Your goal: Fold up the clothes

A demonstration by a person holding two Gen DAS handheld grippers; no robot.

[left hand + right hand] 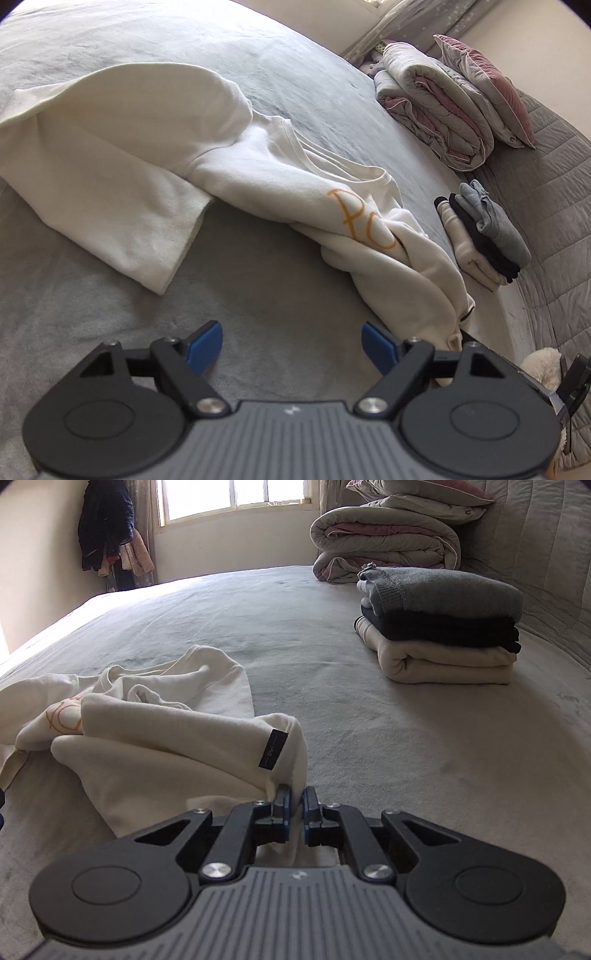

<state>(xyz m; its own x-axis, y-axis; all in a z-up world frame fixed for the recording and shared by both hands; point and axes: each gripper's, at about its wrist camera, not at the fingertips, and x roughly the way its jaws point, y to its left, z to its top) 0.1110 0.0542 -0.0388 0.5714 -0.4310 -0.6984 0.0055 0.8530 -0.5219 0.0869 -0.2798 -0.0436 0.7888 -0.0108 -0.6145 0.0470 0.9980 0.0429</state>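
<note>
While a stack of folded clothes (439,627) and rolled duvets (384,535) occupied the bed's (332,602) headboard edge, the crumpled white sweatshirt (177,746) lay mid-bed; right gripper (296,805) pinched its hem, left gripper (291,345) gaped wide, empty.

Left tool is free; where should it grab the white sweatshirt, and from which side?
Judging by its pose, take the flat sleeve cuff of the white sweatshirt. It lies spread on the grey bedcover with its open edge facing the left tool, so come in low from the near side. The right tool already pinches the bunched end.
</note>
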